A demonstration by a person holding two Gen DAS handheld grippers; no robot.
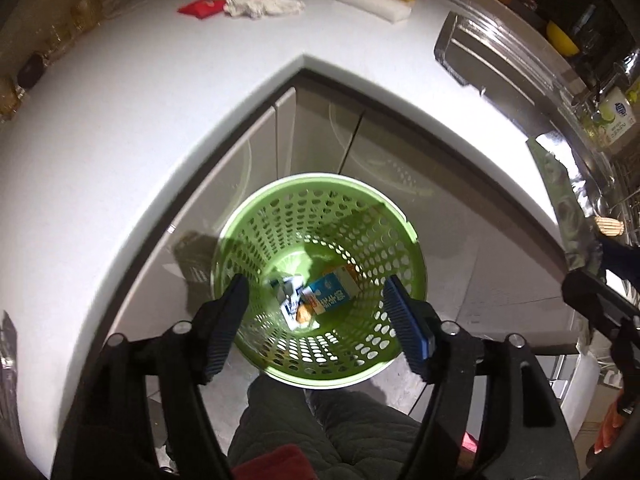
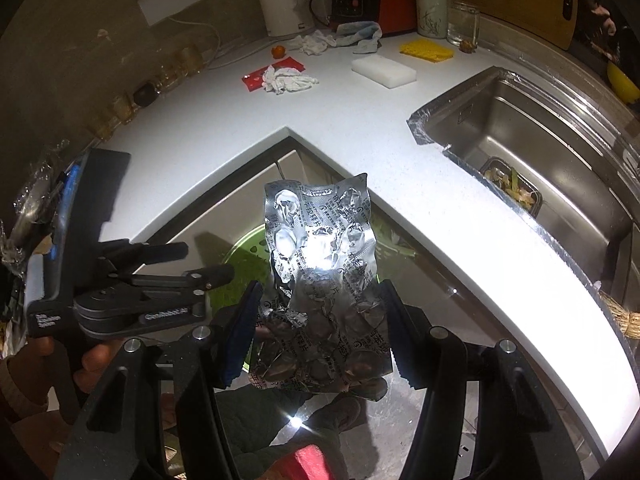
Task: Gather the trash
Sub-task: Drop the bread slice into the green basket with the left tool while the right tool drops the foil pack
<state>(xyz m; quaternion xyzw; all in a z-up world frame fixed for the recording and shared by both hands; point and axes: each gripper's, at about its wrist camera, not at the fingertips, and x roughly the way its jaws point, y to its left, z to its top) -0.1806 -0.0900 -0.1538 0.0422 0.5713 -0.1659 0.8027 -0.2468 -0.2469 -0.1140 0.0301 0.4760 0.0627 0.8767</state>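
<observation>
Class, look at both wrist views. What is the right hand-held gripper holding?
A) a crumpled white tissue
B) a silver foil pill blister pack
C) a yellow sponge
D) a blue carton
B: the right hand-held gripper is closed on a crinkled silver blister pack, held above the green basket.

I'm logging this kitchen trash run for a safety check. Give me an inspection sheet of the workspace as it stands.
Surface: white corner counter, sink set into it.
Job's things: green bin on the floor holds a blue carton and scraps; blister pack held above it; red wrapper and tissue on the counter.
Clutter: white sponge, yellow cloth, kettle, glass jar.
Grippers: left gripper open over the bin, empty; right gripper shut on the blister pack.
Cables: white cord along the wall.
Surroundings: cabinet doors under the counter.
</observation>
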